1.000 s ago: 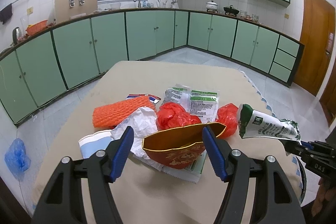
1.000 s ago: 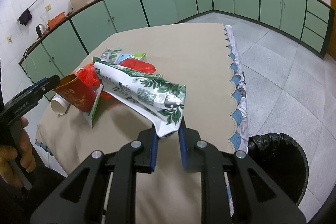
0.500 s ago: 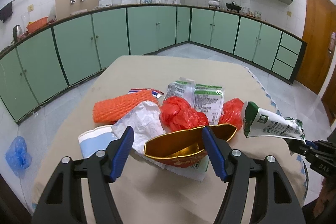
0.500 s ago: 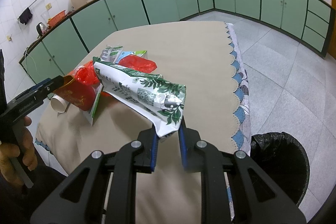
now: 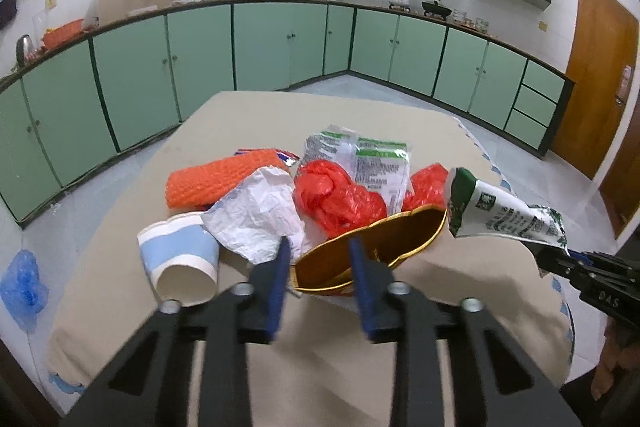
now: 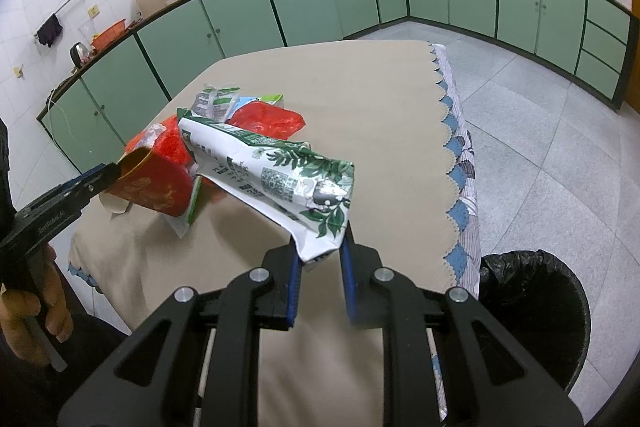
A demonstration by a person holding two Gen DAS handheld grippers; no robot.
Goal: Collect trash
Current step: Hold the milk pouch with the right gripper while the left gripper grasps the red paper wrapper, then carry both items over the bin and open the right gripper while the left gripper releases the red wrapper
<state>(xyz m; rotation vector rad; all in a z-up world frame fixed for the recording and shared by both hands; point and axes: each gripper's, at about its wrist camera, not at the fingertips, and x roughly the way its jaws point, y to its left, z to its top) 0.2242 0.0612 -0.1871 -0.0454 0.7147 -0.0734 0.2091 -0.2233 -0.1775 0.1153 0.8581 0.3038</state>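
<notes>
My left gripper (image 5: 318,269) is shut on the rim of a squashed red paper cup with a gold inside (image 5: 372,253); the cup also shows in the right wrist view (image 6: 154,183), lifted a little above the table. My right gripper (image 6: 320,271) is shut on the end of a crumpled green and white snack bag (image 6: 276,175), held above the table; the bag also shows in the left wrist view (image 5: 504,217). On the beige table (image 6: 360,99) lie red plastic bags (image 5: 336,197), an orange mesh sleeve (image 5: 218,183), white paper (image 5: 256,215) and a blue-white paper cup (image 5: 180,263).
A bin with a black liner (image 6: 536,311) stands on the floor by the table's right front corner. Green-white packets (image 5: 372,163) lie behind the red bags. Green cabinets (image 5: 260,47) line the walls. A blue bag (image 5: 22,287) lies on the floor at left.
My left gripper has closed from wide open onto the red cup's rim and the cup has lifted and tilted. The right gripper still holds the snack bag, nearly unmoved.
</notes>
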